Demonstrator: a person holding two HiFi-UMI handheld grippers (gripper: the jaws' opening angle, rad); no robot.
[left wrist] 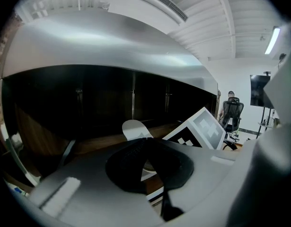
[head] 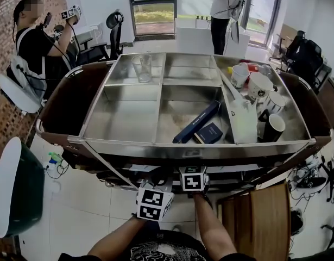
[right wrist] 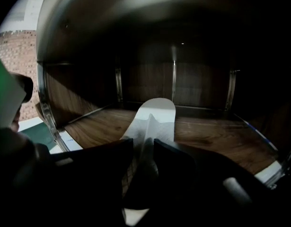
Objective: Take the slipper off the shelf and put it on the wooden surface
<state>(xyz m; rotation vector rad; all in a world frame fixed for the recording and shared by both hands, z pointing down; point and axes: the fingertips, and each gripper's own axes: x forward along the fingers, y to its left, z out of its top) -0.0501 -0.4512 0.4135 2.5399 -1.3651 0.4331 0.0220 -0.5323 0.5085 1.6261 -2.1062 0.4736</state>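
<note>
A white slipper (right wrist: 154, 117) lies on the dark wooden shelf (right wrist: 216, 138) under the cart's steel top. In the right gripper view my right gripper (right wrist: 144, 150) reaches in over it, its dark jaws standing close on either side of the slipper's raised upper without visibly pressing it. The head view shows only the marker cubes of my right gripper (head: 193, 179) and left gripper (head: 154, 203) at the cart's front edge, with both sets of jaws hidden. In the left gripper view the slipper's tip (left wrist: 136, 129) and the right gripper's cube (left wrist: 202, 129) show. That view's own jaws are unclear.
The cart's steel tray (head: 128, 118) holds a glass (head: 142, 68), dark blue boxes (head: 196, 122) and several mugs (head: 264, 91). A wooden panel (head: 264, 216) stands at the lower right. One person (head: 33, 45) sits at the back left and another (head: 224, 10) stands at the back.
</note>
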